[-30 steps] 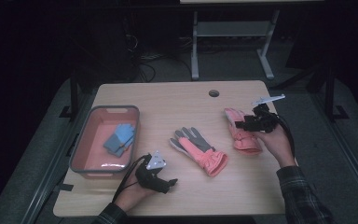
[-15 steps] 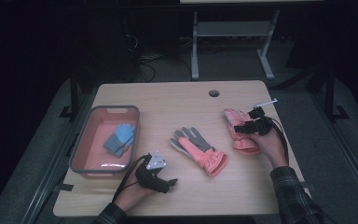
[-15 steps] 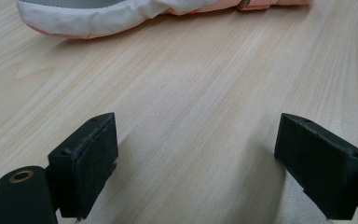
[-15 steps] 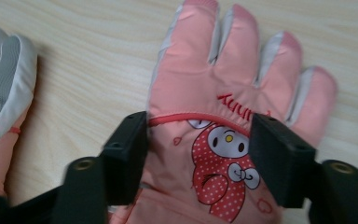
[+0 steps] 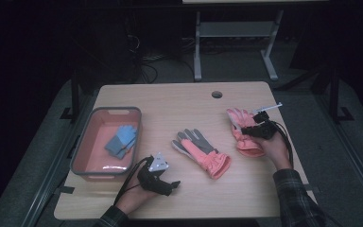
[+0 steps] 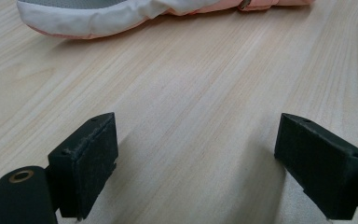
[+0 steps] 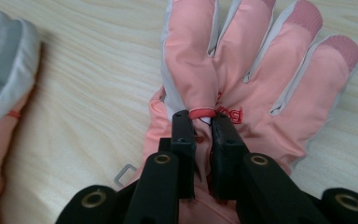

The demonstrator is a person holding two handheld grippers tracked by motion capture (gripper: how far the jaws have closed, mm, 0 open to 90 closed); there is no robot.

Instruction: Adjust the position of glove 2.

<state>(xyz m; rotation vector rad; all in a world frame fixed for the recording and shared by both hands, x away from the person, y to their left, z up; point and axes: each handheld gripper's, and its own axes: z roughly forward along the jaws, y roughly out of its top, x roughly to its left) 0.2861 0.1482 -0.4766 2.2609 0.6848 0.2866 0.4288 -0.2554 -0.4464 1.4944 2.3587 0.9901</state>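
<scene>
Clearly padded, the pink glove (image 7: pixel 261 79) lies flat on the surface (image 5: pixel 189 101), right of the second pink-and-grey glove (image 5: pixel 201 152), its fingers grey-edged with darker tips. The right gripper (image 7: pixel 204 122) pinches its fabric by a red loop. The left gripper (image 6: pixel 196 163) gapes wide, holding nothing.

Red stitched lettering, mostly hidden
The pink glove (image 7: pixel 261 84) carries red embroidery beside the tongs (image 7: pixel 206 122); too covered to read.
</scene>
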